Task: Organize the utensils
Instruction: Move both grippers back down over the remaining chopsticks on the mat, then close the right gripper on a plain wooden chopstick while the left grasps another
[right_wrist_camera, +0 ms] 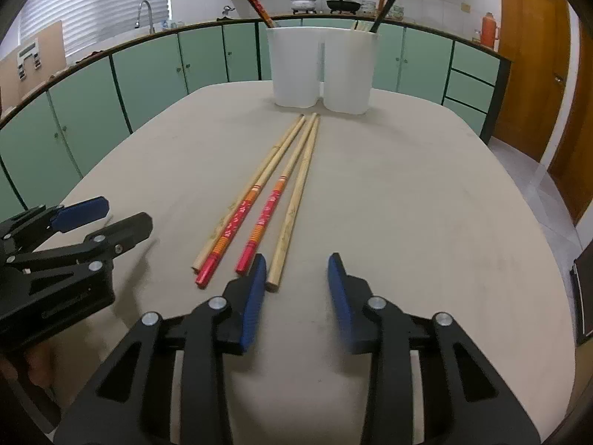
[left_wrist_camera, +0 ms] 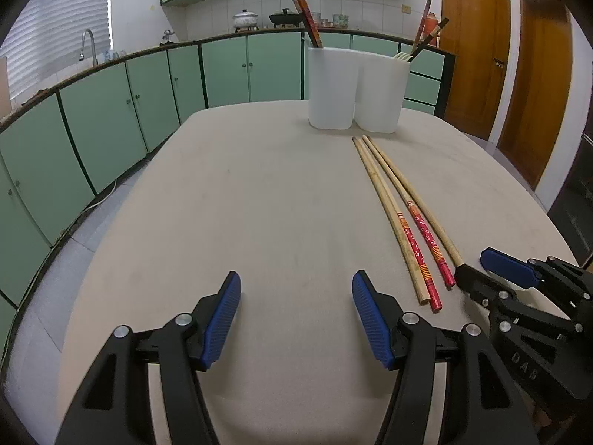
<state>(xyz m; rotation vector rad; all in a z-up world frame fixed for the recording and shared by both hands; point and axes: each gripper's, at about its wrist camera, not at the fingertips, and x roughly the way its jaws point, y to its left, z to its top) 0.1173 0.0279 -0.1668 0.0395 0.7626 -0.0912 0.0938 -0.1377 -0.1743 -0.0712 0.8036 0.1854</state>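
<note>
At twelve o'clock across the beige padded table (right_wrist_camera: 407, 193), the white plastic twin-cup holder (right_wrist_camera: 322, 70) awaits four long bamboo chopsticks (right_wrist_camera: 292, 170); the right gripper (right_wrist_camera: 296, 282) and left gripper (left_wrist_camera: 296, 319), both jaws apart and empty, hover ready.

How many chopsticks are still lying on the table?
4. Two red-ended chopsticks lie in the middle, a plain bamboo one on their left and another plain one on their right, its near end between the right gripper's fingers. None seem hidden.
</note>
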